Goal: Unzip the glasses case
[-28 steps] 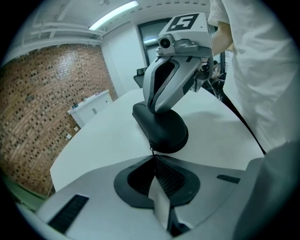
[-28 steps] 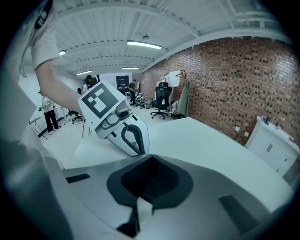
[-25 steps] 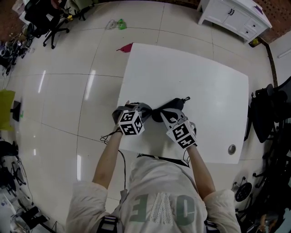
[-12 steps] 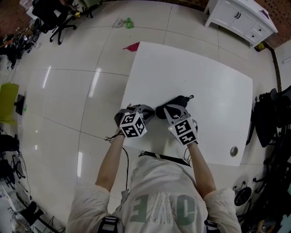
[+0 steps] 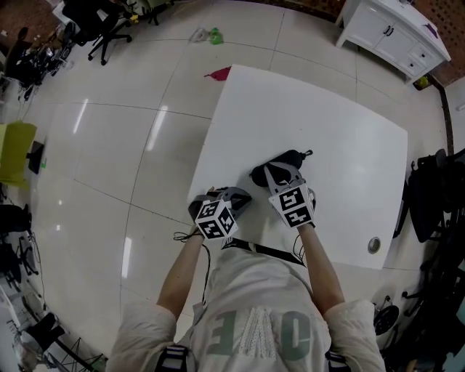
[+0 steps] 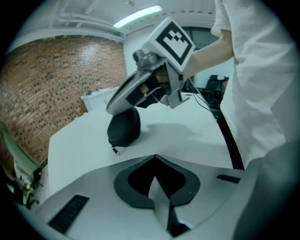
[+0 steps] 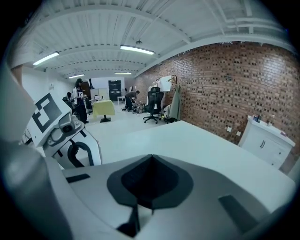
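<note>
A black zipped glasses case (image 5: pixel 285 161) lies on the white table (image 5: pixel 327 109) near its front edge. In the left gripper view the case (image 6: pixel 124 127) shows a small zipper pull (image 6: pixel 114 150) hanging at its far end. My right gripper (image 5: pixel 270 173) is shut and its fingers (image 6: pixel 117 101) rest on top of the case; in its own view the right gripper (image 7: pixel 151 157) hides the case. My left gripper (image 5: pixel 245 195) is apart from the case, to its left at the table's front edge. Its jaws (image 6: pixel 154 157) are shut with nothing between them.
A round cable hole (image 5: pixel 373 245) sits in the table's near right corner. A white cabinet (image 5: pixel 392 33) stands at the far right. Office chairs (image 5: pixel 94 22) are far left, and a black chair (image 5: pixel 436 182) is right of the table. The left gripper's marker cube (image 7: pixel 47 112) shows in the right gripper view.
My left gripper has drawn back from the case toward the table's front edge and rolled a little. The right gripper has stayed on the case.
</note>
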A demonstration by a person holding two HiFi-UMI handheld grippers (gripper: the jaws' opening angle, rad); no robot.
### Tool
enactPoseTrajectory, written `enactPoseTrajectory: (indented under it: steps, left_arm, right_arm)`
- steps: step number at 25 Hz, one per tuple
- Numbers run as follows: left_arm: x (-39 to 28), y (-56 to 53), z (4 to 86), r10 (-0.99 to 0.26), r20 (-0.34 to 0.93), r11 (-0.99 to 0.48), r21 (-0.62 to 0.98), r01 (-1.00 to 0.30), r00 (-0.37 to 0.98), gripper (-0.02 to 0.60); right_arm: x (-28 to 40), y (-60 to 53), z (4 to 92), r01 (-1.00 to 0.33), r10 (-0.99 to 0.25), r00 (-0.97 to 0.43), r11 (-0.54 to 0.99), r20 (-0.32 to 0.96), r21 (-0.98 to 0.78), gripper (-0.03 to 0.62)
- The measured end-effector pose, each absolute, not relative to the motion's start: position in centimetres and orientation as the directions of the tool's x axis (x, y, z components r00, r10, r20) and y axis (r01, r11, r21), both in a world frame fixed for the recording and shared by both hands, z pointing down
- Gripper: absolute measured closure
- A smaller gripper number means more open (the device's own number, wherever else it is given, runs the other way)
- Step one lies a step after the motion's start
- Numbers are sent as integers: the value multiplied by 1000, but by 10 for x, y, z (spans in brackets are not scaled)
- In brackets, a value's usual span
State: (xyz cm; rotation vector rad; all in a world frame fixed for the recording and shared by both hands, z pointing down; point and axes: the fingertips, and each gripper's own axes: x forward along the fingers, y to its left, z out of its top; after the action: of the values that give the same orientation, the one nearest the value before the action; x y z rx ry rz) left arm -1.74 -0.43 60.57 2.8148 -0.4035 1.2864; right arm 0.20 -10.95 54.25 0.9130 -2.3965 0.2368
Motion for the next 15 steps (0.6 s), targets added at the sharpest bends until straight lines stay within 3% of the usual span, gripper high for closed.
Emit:
enactPoseTrajectory:
  steps: [4,8,12,14,15]
  left_arm:
    - [-28,-28,603,-353,726,-916,-141,-376,589,577]
    - [-37,-61,599,-403,710,-882,-133,-452,578,575]
    - [-35,-74,598,-369,719,-907,-141,-396,588,572]
    - [-30,-76,600,-326,731,-930,-135,-342,599,500]
    - [-27,-76,600,-306,737,-941,-137,-311,602,499]
  right_arm:
    - [2,-106,543,-651,-551,-627,758,551,18,597]
    - [4,-104,543,-651,-546,-633,759,549,4,597]
    - [5,-99,542,-644,-536,-639,765,552,-3,597]
    - [6,-97,542,-641,-530,-646,768,549,-11,597]
    - [7,-97,542,-639,-529,-648,769,548,-13,597]
